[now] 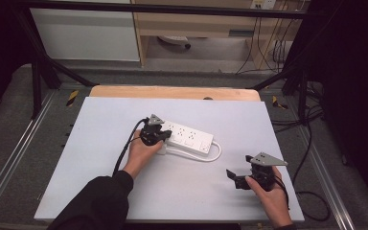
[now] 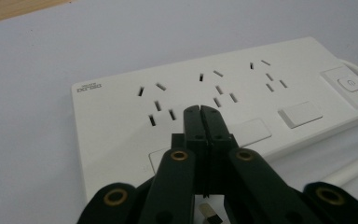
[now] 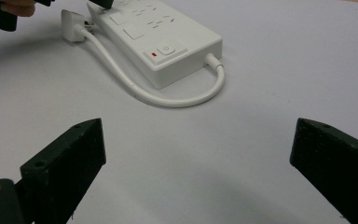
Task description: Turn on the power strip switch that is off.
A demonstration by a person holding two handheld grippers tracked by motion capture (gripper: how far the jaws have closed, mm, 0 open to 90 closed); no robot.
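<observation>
On the white board [image 1: 100, 182], the power strip [image 1: 188, 136] lies mid-table. I judge I'm pressing it near its plug end: my left gripper [image 2: 200, 109], jaws closed empty, sits over it. Right gripper [image 3: 196, 158], wide open, waits nearby. Its plug [image 3: 70, 21] rests beside the strip; the looped cord [image 3: 177, 100] could snag.

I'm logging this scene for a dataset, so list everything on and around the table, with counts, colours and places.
power strip: 1, white, middle of the board
cord: 1, white, loops from the strip's switch end to its plug
plug: 1, white, lying beside the strip
board: 1, pale grey, covering the table
wooden tabletop: 1, tan, far edge exposed
left gripper: 1, black, jaws closed over the strip
right gripper: 1, black, jaws open, near right of board
</observation>
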